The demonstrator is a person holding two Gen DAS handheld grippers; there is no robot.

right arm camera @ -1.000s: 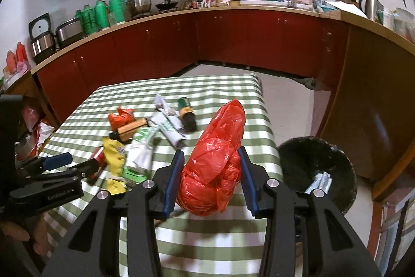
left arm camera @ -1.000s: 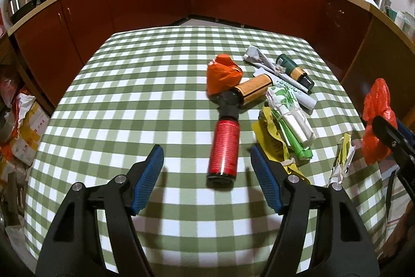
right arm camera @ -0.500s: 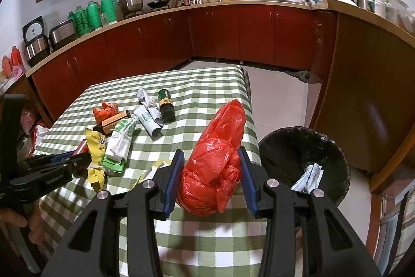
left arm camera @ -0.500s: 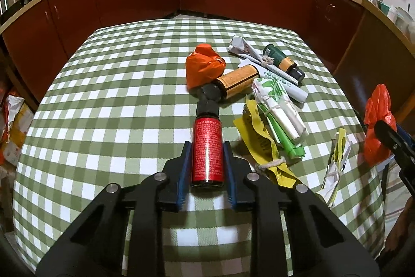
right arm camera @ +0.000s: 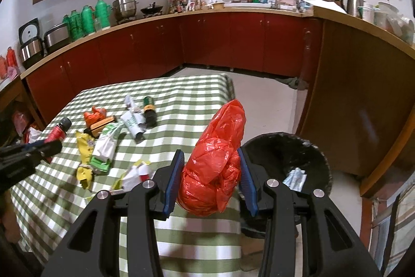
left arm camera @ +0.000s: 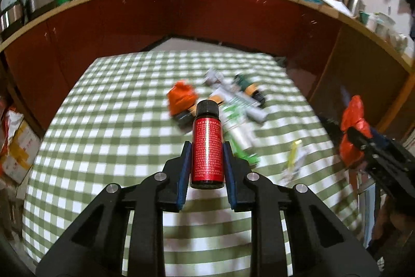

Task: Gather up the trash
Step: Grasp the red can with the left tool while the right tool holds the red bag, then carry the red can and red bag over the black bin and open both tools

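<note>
A: What is the left tool (left arm camera: 207, 160) carrying?

B: Its blue pads are clamped on a small red bottle (left arm camera: 207, 149) with a black screw cap. The bottle is cylindrical, its label metallic red with fine pale print too small to read. It is lifted off the desk (left arm camera: 109, 126), cap pointing away from the camera.

A: And the right tool (right arm camera: 211, 177)?

B: Clamped on a crumpled red plastic bag (right arm camera: 215, 165), thin and glossy, bunched into a lump with a loose tail sticking upward. It hangs over the desk's near right edge, just beside a round black bin (right arm camera: 308, 160) on the floor that has a pale wrapper (right arm camera: 295, 177) inside.

A: What lies on the desk?

B: A green-and-white checked cloth covers it. Left there are an orange crumpled bag (right arm camera: 94, 114), a brown bottle with an orange label (right arm camera: 102, 126) lying beside it, a dark green bottle with a yellow band (right arm camera: 150, 112) on its side, a white rolled packet with green print (right arm camera: 132, 122), a white-and-green pouch (right arm camera: 106, 149), a yellow wrapper (right arm camera: 84, 147) and a small white, yellow and red wrapper (right arm camera: 136, 173) near the front edge. No writing on any of them is legible.

A: Behind that?

B: Dark red cabinets under a wooden counter, with green thermos flasks (right arm camera: 85, 17) and steel pots.
</note>
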